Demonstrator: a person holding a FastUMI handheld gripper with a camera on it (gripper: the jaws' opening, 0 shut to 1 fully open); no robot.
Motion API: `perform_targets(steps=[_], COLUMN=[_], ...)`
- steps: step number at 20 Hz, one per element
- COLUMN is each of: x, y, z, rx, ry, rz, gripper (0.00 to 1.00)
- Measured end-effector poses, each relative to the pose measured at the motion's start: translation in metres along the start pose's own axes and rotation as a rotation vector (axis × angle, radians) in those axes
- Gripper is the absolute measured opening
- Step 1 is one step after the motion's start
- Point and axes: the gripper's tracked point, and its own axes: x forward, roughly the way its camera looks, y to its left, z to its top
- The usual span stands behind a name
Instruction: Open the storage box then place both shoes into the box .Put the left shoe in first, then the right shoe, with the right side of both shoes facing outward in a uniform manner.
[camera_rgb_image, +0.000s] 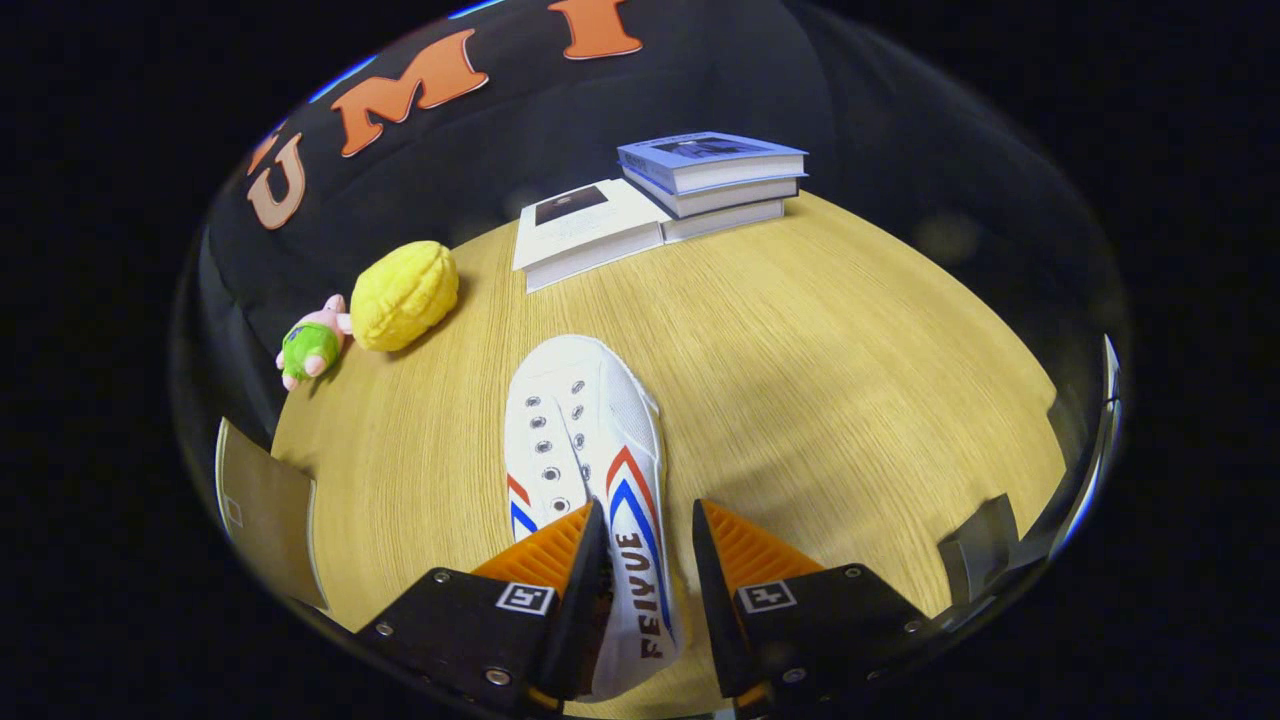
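**Claw straddling the sneaker's side wall**

I see my claw (650, 520) spread apart — one finger inside the white sneaker (585, 430), the other outside it, not pressing. The sneaker lies on the table (850, 350), toe pointing toward the books (700, 175).

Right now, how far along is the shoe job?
Early. Nothing looks placed: one white shoe lies on the wooden table. In hand: the hand-held gripper straddles the shoe's heel end, one finger inside the opening, jaws not visibly pressing. Left: boxing the shoes; box state cannot be judged.
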Motion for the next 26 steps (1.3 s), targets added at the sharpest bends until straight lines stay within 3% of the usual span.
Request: perform_targets(steps=[4,6,7,8,11,13,18,26], x=[0.000,0.000,-0.002,0.000,-0.014,-0.028,-0.067,-0.138], y=[0.006,0.004,0.002,0.003,0.005,0.010,0.082,0.240], z=[-0.003,0.000,0.003,0.001,0.006,0.020,0.053,0.036], rx=[0.057,0.035,0.039,0.076,0.163,0.165,0.158,0.162], ry=[0.047,0.003,-0.009,0.001,0.008,-0.037,-0.111,-0.123], rz=[0.077,0.079,0.077,0.083,0.073,0.068,0.141,0.268], gripper=[0.48,0.31,0.27,0.14,0.01,0.01,0.01,0.00])
